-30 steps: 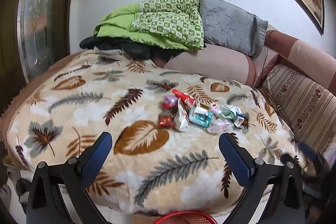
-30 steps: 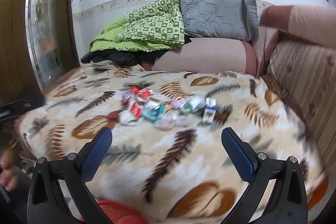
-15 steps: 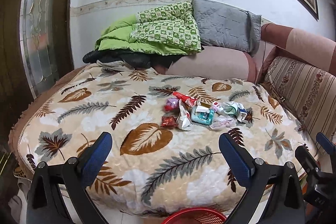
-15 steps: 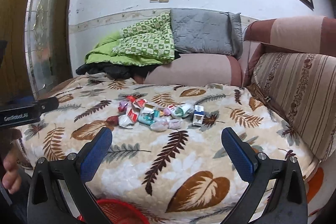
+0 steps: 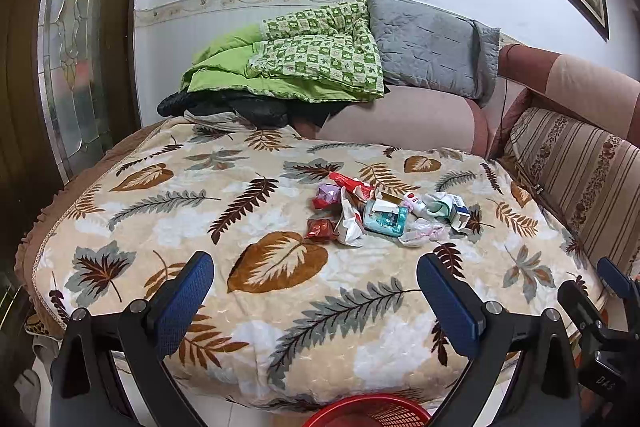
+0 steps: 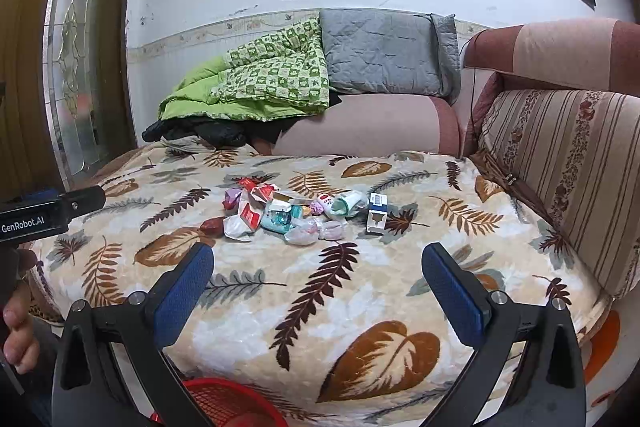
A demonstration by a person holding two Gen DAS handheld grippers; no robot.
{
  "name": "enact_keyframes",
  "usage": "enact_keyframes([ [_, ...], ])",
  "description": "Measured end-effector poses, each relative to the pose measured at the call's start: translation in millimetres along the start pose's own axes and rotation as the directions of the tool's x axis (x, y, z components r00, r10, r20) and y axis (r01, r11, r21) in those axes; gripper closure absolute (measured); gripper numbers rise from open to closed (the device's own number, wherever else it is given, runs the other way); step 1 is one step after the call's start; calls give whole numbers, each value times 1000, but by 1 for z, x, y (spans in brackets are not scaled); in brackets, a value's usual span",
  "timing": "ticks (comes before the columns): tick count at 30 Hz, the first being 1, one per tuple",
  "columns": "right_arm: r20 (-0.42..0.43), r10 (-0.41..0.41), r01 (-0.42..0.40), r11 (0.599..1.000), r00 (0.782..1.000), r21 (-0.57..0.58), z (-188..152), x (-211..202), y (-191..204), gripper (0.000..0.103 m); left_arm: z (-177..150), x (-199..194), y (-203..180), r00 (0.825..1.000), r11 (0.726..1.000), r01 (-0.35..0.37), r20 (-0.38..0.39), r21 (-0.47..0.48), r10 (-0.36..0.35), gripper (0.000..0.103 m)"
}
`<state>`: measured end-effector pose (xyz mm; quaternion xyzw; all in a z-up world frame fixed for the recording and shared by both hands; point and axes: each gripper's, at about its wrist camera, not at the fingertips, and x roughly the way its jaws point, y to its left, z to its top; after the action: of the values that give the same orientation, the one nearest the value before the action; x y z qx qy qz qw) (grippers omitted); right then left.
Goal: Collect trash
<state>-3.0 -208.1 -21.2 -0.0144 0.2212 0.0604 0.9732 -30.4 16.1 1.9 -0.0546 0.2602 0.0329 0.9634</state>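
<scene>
since 0.5 s back both views have eased away and up a touch, so more of the red mesh basket (image 5: 366, 411) shows at the bottom edge, though the frame crops it. left gripper (image 5: 314, 285) and right gripper (image 6: 318, 277) both hang empty with blue pads spread wide. the trash pile (image 5: 384, 213) of crinkly wrappers and small cartons sits mid-frame on the fuzzy leaf-print blanket (image 5: 280, 307); the print on it is too small to read. a hand (image 6: 18, 331) is cut off at lower left in the right view.
</scene>
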Motion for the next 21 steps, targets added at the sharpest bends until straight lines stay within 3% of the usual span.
enact_keyframes([
  [21, 4, 12, -12, 1000, 1000, 11, -5, 0, 1, 0, -1, -1, -5, 1000, 1000, 1, -1, 3, -1, 0],
])
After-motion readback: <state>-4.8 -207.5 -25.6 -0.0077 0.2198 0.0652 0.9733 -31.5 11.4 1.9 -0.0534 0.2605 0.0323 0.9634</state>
